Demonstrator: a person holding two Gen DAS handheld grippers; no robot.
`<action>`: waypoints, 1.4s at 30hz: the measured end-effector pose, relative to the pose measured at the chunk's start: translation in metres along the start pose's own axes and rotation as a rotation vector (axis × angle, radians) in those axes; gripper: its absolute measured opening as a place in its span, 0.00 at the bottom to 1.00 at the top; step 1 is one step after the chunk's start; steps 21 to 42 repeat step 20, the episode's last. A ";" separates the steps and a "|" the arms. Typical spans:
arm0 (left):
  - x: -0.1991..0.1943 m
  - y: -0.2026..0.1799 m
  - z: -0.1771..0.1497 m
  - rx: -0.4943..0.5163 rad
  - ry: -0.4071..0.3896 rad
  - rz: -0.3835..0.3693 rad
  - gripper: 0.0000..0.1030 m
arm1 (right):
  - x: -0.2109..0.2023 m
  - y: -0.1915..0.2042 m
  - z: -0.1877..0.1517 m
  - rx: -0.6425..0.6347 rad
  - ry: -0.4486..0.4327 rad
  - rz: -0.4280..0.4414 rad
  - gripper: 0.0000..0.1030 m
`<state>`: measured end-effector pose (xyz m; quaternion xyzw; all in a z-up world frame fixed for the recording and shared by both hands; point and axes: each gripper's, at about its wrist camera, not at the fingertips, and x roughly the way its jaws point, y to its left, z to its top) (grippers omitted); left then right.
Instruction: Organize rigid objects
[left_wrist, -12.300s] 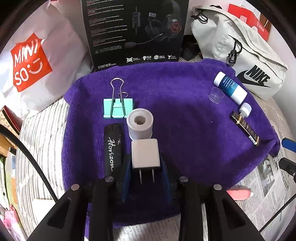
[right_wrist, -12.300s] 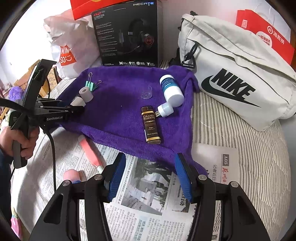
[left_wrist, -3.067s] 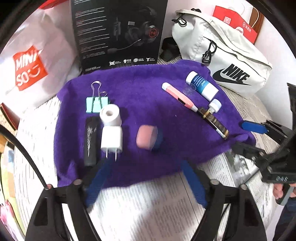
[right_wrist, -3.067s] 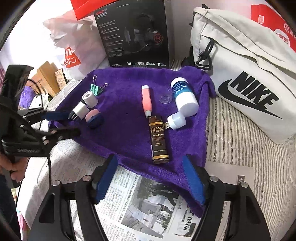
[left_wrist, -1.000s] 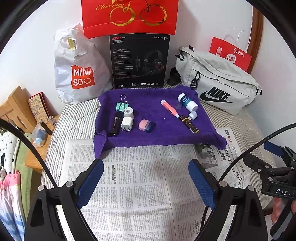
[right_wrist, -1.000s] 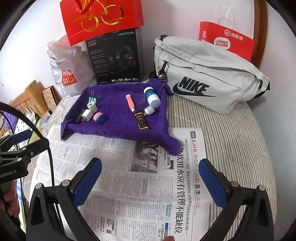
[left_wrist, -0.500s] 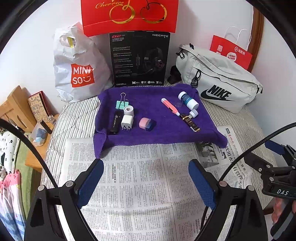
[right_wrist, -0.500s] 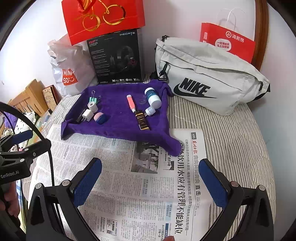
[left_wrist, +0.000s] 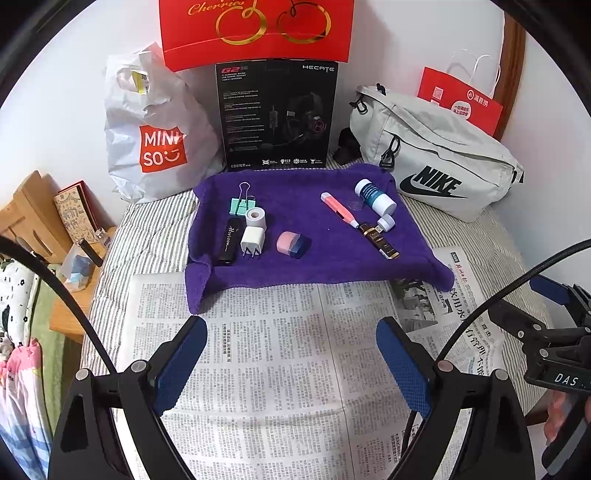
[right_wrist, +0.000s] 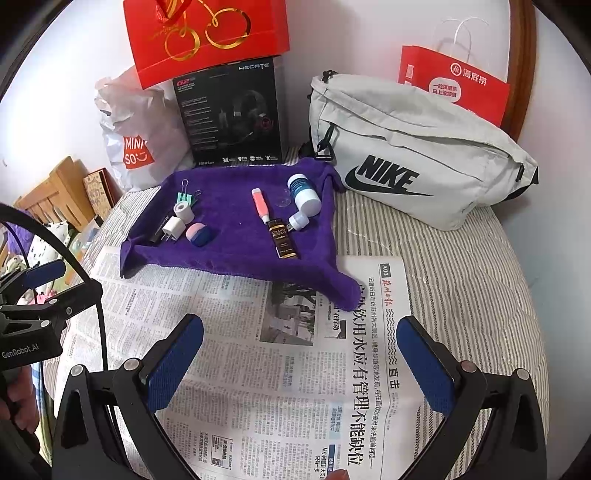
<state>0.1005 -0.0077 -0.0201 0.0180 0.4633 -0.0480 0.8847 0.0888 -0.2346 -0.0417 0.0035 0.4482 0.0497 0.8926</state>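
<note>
You've got both claws parked over the newspaper (left_wrist: 280, 369), which is spread flat on the striped bedcover (right_wrist: 461, 266). Your left gripper (left_wrist: 291, 354) has its blue pads spread wide with only newsprint between them, gripping nothing. Your right gripper (right_wrist: 301, 360) is the same, pads far apart and empty over the paper.

Ahead of both claws lies the purple towel (left_wrist: 325, 258), its near edge lapping onto the newspaper, and every small item sits on it. Ahead and to the left of your left claw is one cluster: a green binder clip (left_wrist: 242, 205) farthest away, a white tape roll (left_wrist: 256, 218) just in front of it, a white plug adapter (left_wrist: 253, 240) nearer still, and a black stick (left_wrist: 228, 242) printed Horizon lying beside the adapter. A pink and blue eraser (left_wrist: 293, 244) sits nearly straight ahead.

Ahead and to the right is the second cluster: a pink pen (left_wrist: 338, 208), a white bottle with a blue label (left_wrist: 375, 195) on its side, a clear cap (left_wrist: 355, 203) between those two, a small white-capped piece (left_wrist: 386, 222), and a dark lighter (left_wrist: 380, 240) angled toward you.

Beyond the towel, against the white wall, you have a Miniso plastic bag (left_wrist: 155, 140), a black headset box (left_wrist: 277, 114) with a red gift bag (left_wrist: 255, 29) on top, a grey Nike bag (right_wrist: 413, 162) and a red paper bag (right_wrist: 454, 85). A wooden bedside stand (left_wrist: 33, 225) is off to your left.
</note>
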 end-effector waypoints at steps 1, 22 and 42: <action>0.000 0.000 0.000 0.000 0.001 -0.002 0.90 | 0.000 0.000 0.000 -0.001 0.000 0.000 1.00; 0.001 0.001 0.000 -0.006 -0.007 0.000 0.92 | 0.001 0.000 -0.001 -0.005 0.009 0.002 1.00; 0.001 0.001 0.000 -0.006 -0.007 0.000 0.92 | 0.001 0.000 -0.001 -0.005 0.009 0.002 1.00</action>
